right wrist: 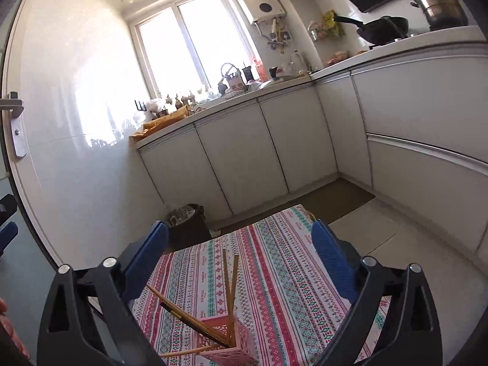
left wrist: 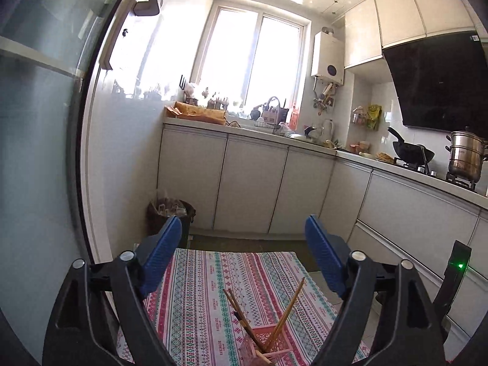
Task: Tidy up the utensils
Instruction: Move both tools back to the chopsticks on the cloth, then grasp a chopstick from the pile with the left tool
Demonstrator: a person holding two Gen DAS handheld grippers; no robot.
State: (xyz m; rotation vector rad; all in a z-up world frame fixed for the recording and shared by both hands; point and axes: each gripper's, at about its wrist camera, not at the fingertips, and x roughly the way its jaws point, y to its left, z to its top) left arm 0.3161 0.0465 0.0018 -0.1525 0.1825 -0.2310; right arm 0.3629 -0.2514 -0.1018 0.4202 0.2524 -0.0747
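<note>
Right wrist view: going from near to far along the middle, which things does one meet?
Pink basket with chopsticks → patterned tablecloth → dark bin → white cabinets → window.

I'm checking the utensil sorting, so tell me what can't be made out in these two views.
- Pink basket: in both wrist views the bottom frame edge cuts off its near side, so the contents can't be seen.
- Chopsticks: the exact count is unclear; their lower ends are hidden in the basket.
- Left tool and right tool: both open and empty.
- Tablecloth: its near part lies behind the tool bodies.
</note>
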